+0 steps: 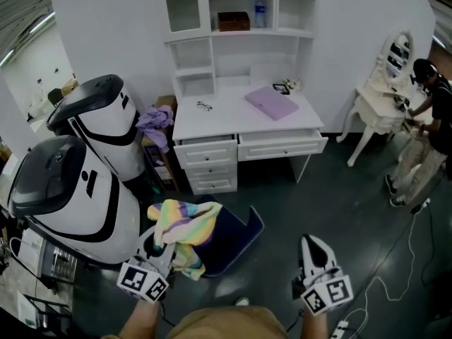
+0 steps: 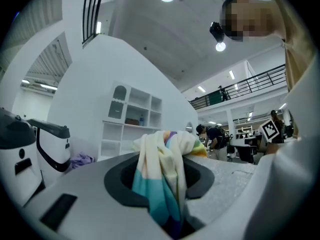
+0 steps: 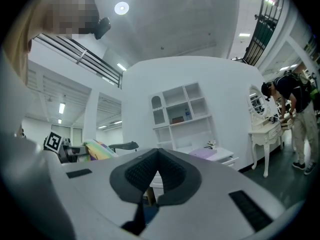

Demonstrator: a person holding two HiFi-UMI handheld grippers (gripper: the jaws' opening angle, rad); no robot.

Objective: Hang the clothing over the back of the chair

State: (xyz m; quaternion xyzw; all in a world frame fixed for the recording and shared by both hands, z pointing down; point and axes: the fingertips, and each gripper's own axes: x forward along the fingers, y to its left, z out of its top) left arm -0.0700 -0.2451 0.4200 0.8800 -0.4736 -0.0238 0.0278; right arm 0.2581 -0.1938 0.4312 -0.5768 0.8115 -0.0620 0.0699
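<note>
A pastel striped piece of clothing (image 1: 185,226) hangs bunched from my left gripper (image 1: 159,244), low at the left of the head view. In the left gripper view the cloth (image 2: 167,156) fills the gap of the left gripper (image 2: 166,186), which is shut on it. Part of the clothing lies over the dark blue chair (image 1: 236,237) just beyond my hands. My right gripper (image 1: 311,244) hovers to the right of the chair, apart from it. The right gripper (image 3: 156,156) is shut, pads touching, nothing between them. The clothing (image 3: 98,149) shows at the left of that view.
A white desk (image 1: 233,119) with drawers and shelves stands behind the chair, bearing a purple folder (image 1: 272,102) and glasses (image 1: 204,105). Two big white-and-black machines (image 1: 78,189) crowd the left. A person (image 1: 428,136) stands by a white vanity table (image 1: 378,108) at right. Cables (image 1: 395,274) lie on the floor.
</note>
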